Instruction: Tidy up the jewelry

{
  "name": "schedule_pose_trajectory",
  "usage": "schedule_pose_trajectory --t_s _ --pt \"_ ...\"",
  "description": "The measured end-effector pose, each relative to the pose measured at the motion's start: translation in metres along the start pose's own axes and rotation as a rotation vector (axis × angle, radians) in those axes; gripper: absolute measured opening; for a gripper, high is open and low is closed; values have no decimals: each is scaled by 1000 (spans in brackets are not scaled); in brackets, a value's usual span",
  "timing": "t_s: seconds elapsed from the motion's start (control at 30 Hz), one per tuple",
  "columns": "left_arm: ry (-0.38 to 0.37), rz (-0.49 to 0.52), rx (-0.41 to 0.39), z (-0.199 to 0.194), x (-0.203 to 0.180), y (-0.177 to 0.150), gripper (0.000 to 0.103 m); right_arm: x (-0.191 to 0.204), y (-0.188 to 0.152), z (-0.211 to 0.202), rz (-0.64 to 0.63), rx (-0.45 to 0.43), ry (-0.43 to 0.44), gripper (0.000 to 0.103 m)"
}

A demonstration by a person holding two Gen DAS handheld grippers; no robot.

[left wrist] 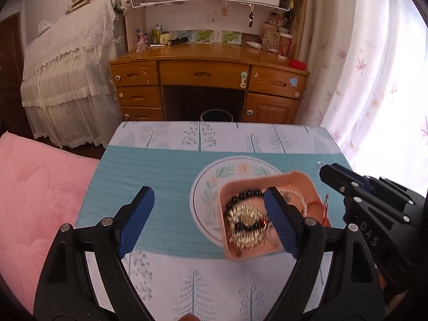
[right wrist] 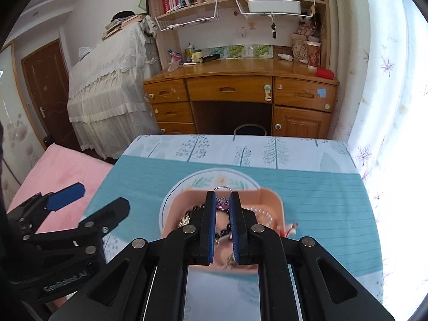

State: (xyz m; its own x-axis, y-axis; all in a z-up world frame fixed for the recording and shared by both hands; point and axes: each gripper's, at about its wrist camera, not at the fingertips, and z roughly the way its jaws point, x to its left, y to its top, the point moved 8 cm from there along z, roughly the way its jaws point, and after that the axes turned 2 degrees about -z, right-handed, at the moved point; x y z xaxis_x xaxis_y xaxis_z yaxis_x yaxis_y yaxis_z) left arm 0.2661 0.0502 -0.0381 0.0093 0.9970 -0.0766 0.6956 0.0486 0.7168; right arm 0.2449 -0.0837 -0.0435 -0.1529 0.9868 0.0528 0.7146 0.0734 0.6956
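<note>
A pink square box (left wrist: pixel 267 180) rests partly on a floral white plate (left wrist: pixel 207 184) on the teal mat (left wrist: pixel 149 171). Inside the box lie a gold chain heap (left wrist: pixel 244 223), a black bead bracelet (left wrist: pixel 247 195) and a clear bead strand (left wrist: pixel 293 195). My left gripper (left wrist: pixel 208 195) hovers open above the plate and box, with nothing between its pads. My right gripper (right wrist: pixel 222 195) is shut on a silver ring with a purple stone (right wrist: pixel 222 203), held over the box (right wrist: pixel 267 200). The left wrist view shows the right gripper (left wrist: pixel 323 168) at the right, the ring (left wrist: pixel 320 164) at its tip.
A pink blanket (left wrist: pixel 34 187) lies to the left of the table. Beyond the table's far edge stand a dark bin (left wrist: pixel 216 115) and a wooden desk (left wrist: pixel 208 53) under bookshelves. A lace-covered piece of furniture (left wrist: pixel 69 75) is at the back left, and a curtain (left wrist: pixel 369 67) hangs at the right.
</note>
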Motion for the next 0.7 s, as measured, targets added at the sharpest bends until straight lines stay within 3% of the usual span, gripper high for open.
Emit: schedule_pose_trajectory --t_s 0.23,0.5,0.7 --pt "-7 -14 25 14 -6 19 83 -19 32 35 45 51 -42 10" --pt "-7 -4 34 17 -8 16 83 -36 27 49 96 60 -32 15" --pt "-9 -6 32 9 -7 12 83 -35 23 31 104 44 -18 17"
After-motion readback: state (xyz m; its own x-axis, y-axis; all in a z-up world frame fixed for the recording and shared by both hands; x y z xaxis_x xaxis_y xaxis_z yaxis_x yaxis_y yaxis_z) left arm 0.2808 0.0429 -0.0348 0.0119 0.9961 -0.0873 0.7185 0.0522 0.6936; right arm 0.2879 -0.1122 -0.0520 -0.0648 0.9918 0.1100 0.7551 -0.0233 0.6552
